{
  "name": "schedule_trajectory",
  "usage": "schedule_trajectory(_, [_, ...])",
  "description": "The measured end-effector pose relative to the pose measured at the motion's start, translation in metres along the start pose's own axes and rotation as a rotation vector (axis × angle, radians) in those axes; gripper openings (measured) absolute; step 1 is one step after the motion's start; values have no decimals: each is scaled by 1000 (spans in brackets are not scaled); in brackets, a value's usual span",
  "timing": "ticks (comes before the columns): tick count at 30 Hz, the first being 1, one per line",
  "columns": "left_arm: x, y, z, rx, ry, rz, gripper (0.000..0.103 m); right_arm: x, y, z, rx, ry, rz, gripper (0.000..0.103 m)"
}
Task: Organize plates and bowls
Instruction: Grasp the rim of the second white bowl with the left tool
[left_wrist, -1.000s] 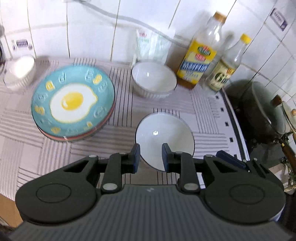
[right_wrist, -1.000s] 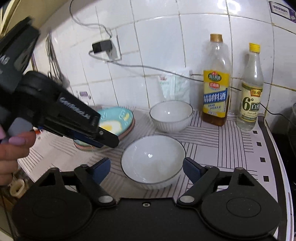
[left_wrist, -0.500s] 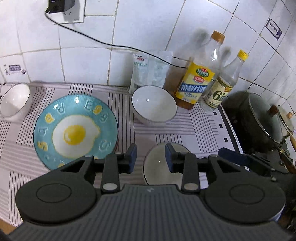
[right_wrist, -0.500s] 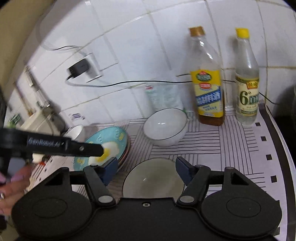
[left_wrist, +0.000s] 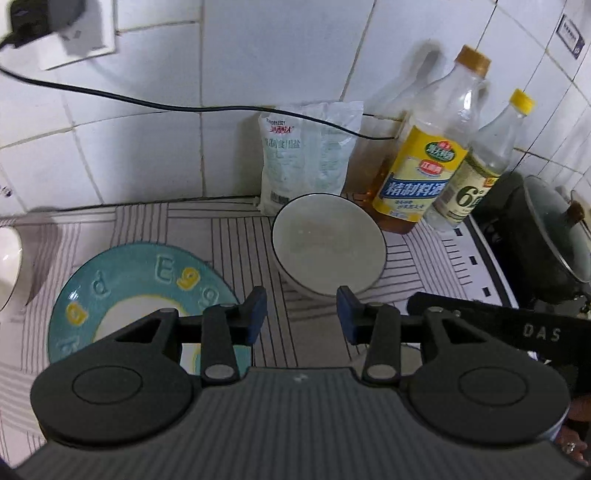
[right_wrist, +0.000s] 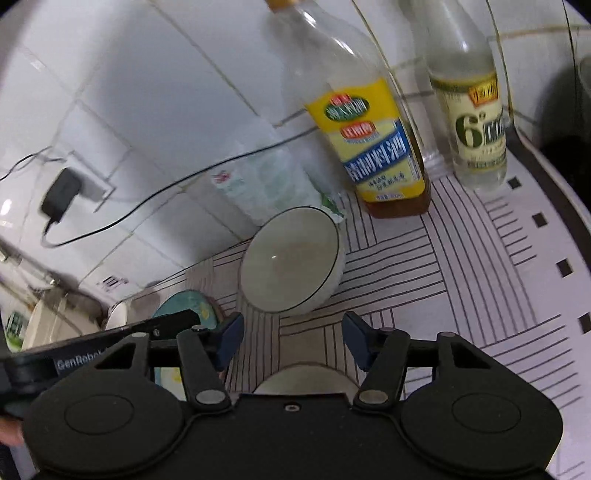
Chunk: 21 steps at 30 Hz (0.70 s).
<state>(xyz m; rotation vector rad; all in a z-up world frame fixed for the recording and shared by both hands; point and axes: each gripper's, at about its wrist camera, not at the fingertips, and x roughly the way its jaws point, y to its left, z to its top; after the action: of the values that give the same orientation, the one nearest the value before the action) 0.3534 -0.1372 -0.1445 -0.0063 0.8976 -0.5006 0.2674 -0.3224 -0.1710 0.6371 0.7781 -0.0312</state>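
Both views have slid forward toward the tiled wall since a second ago. The near bowl (right_wrist: 306, 378), which sat mid-frame between the right claw's fingers, now shows only as a rim sliver at bottom centre of the right wrist view, tucked under the claw body. The rear bowl (left_wrist: 328, 243) has grown and sits centre frame. Judgement: near bowl passed over, rear bowl looks like the next target.

Left claw (left_wrist: 301, 315): jaws opening, nothing between them, moderate gap. Rear bowl lies just above and slightly right of that gap, its near rim close to the right finger.

Right claw (right_wrist: 293, 341): jaws closing, empty, only striped surface (right_wrist: 461, 280) between the pads. Rear bowl (right_wrist: 291, 260) is just above the gap, centre frame, tilted by the lens.

Egg plate (left_wrist: 147, 291) is lower left in the left view, partly hidden by the left claw.
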Motion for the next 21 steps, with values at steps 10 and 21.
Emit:
schedule_trajectory(10, [47, 6, 14, 26, 25, 6, 41, 50, -14, 14, 170, -13, -58, 48])
schedule_trajectory(21, [78, -3, 24, 79, 124, 6, 38, 68, -26, 18, 227, -21, -145, 11])
